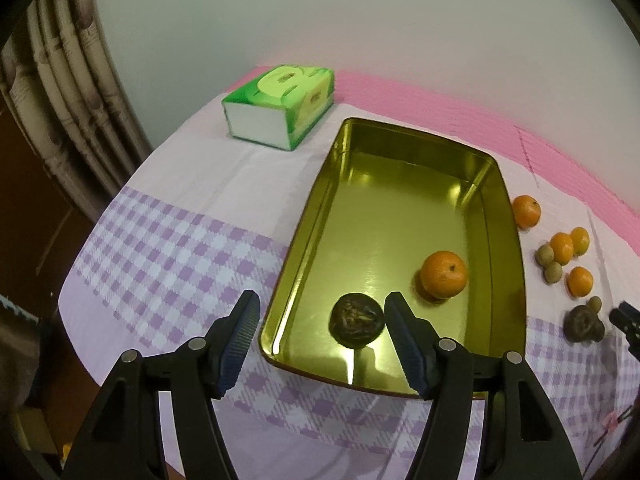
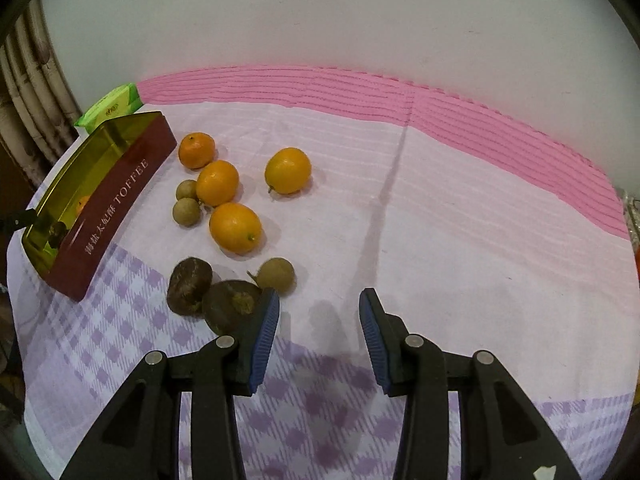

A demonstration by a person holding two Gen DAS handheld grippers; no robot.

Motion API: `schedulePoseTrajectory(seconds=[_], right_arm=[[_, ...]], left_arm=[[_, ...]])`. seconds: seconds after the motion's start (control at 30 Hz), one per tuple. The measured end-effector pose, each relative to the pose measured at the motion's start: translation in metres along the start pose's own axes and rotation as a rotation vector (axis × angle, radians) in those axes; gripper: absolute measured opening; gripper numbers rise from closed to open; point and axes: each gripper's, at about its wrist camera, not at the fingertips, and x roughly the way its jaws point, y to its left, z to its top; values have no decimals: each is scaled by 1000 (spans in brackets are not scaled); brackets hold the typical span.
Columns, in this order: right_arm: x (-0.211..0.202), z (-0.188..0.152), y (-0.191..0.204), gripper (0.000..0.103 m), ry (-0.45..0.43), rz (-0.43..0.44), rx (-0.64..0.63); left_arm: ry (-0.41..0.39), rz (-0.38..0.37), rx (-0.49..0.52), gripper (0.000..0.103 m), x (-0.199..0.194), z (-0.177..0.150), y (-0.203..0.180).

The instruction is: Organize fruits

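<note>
1. A green tissue box (image 1: 280,110) sits at the far left of the cloth (image 1: 180,240), well apart from the fruit; it looks to have no part in the sorting.
2. The tin (image 1: 400,152) lies open, gold inside, as the collecting place: a dark fruit (image 1: 356,320) rests near its close end and an orange (image 1: 444,274) lies beside it, nearer the right wall.
3. The left gripper (image 1: 320,320) hangs over the tin's near corner, tilted steeply down. Its jaws stand wide and grip nothing; the dark fruit lies between the fingers, free of both pads, likely just set down.
4. Right of the tin, the unsorted fruit waits on the cloth: four oranges (image 2: 218,182), three small tan fruits (image 2: 186,212) and two dark ones (image 2: 190,286), clustered close together.
5. The right gripper (image 2: 318,332) points steeply down just right of this cluster, jaws narrow but open over bare cloth. Its left finger (image 2: 264,332) sits just in front of the nearer dark one (image 2: 230,304); contact cannot be told. Probably this is the next pick.
</note>
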Motion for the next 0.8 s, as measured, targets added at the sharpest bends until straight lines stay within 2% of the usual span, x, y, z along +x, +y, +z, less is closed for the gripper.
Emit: schedulePoseTrajectory(seconds=[0.27,0.37,0.57,0.8], right_arm=[[22,11,13,36,12,56,-15],[26,14,13,30,22,81,-12],[36,16,13,24,34,123,4],[37,15,13,24,33,149,-3]], left_arm=[[-34,-8,70,66,-14,-2,-23],[-38,-28,101,66,-20,-3,-37],[-44,-80,179,68,-32,-4,-75],[-28,-151,249,70,-32,-9,-122]])
